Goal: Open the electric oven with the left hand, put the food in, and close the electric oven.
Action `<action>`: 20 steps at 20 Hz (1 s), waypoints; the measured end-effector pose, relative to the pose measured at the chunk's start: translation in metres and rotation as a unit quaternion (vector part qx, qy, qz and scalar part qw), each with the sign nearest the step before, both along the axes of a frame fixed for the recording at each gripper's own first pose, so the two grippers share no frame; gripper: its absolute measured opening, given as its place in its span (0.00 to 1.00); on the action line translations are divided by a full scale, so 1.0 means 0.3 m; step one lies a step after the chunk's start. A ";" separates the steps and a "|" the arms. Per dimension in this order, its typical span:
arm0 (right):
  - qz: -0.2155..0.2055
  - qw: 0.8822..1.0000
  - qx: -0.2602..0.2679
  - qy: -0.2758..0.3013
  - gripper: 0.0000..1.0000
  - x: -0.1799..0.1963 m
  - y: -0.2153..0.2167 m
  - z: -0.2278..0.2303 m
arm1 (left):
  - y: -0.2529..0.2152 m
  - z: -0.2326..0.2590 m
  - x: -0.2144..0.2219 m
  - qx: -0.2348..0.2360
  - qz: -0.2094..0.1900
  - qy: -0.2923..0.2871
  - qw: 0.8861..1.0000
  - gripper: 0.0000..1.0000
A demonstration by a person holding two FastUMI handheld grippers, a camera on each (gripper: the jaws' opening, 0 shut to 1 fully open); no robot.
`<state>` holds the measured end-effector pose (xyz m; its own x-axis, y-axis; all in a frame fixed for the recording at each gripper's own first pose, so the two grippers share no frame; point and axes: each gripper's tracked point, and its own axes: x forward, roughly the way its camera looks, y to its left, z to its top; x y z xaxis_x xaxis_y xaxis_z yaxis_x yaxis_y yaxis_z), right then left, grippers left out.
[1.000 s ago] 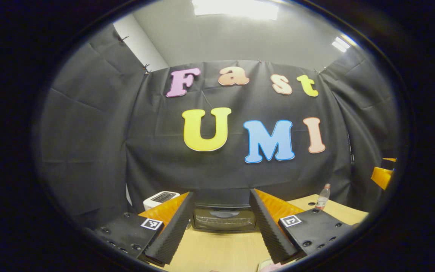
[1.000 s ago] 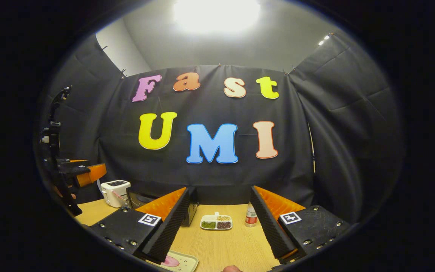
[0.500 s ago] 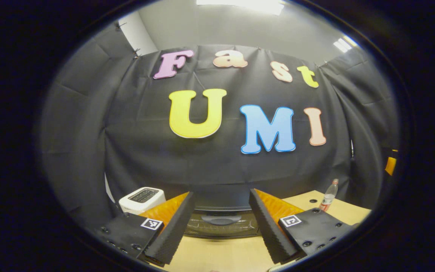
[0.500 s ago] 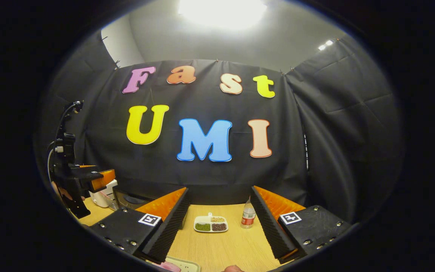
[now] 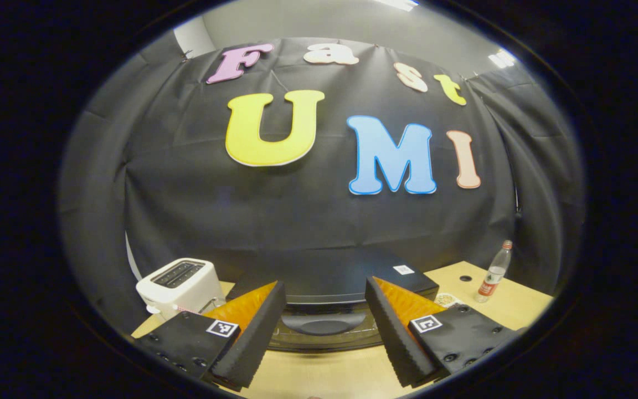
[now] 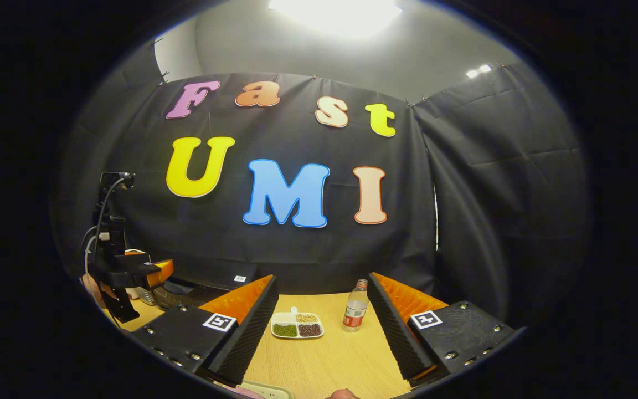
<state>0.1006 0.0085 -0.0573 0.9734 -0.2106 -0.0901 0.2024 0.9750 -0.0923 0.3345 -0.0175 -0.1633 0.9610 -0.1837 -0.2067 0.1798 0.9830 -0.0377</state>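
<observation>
While the left gripper hangs spread before the black electric oven, its fingers hiding the door's sides, the right gripper gapes, empty, over the wooden table.

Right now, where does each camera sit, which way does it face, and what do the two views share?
Left gripper view: rides on the left hand-held gripper, facing the oven close ahead, toaster to its left; its own open fingers frame the oven's handle.
Right gripper view: rides on the right hand-held gripper, facing across the table at the tray and bottle; its own open fingers show below, the left hand-held gripper at the left edge.
Shared: oven, bottle, table.
</observation>
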 end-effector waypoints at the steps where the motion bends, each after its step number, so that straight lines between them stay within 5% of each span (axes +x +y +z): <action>1: -0.004 1.000 -0.002 0.002 0.99 -0.003 -0.002 -0.007 | -0.002 -0.020 0.018 0.002 -0.001 0.004 1.000 1.00; 12: -0.033 0.999 -0.019 0.029 0.99 -0.014 -0.031 -0.041 | -0.005 -0.231 0.128 0.018 0.012 0.040 0.999 1.00; 15: -0.033 0.999 -0.024 0.029 0.99 -0.024 -0.032 -0.034 | -0.007 -0.236 0.115 0.032 0.012 0.032 0.999 0.91; 16: -0.033 0.999 -0.025 0.027 0.99 -0.027 -0.032 -0.029 | -0.005 -0.225 0.114 0.030 0.014 0.022 0.999 1.00; 20: -0.031 0.999 -0.021 0.024 0.99 -0.037 -0.034 -0.025 | 0.001 -0.236 0.058 0.029 0.015 0.025 0.999 0.97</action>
<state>0.0896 -0.0017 -0.0648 0.9532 -0.2747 -0.1261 0.2563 0.9558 -0.1440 0.3520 -0.0172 -0.2341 0.9540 -0.1422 -0.2640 0.1502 0.9886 0.0103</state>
